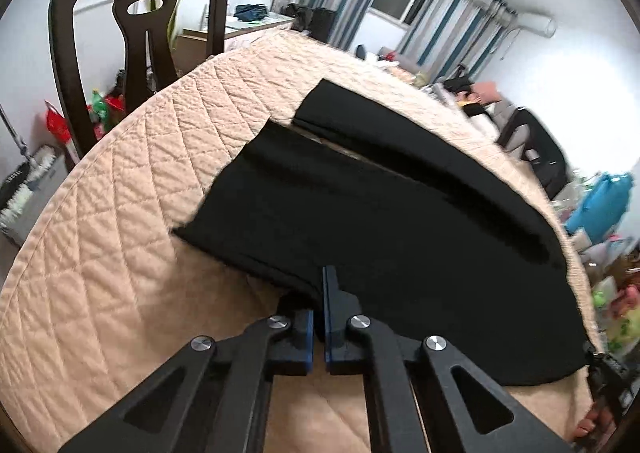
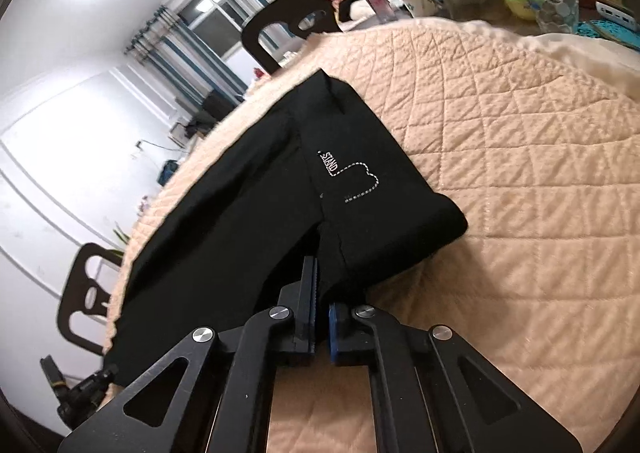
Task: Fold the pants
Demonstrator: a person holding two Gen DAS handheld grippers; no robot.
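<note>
Early in the fold, by the look of it: black pants (image 1: pixel 360 221) spread across the quilted surface (image 1: pixel 120 213), legs side by side with a thin gap between them, no crosswise fold yet. Left claw (image 1: pixel 320 293) pinched narrow on the near edge of the cloth; right claw (image 2: pixel 320 293) likewise clamped on the pants (image 2: pixel 280 193) near the waist. Legible near the hip: "STAND" (image 2: pixel 330 161) beside a dotted outline.
</note>
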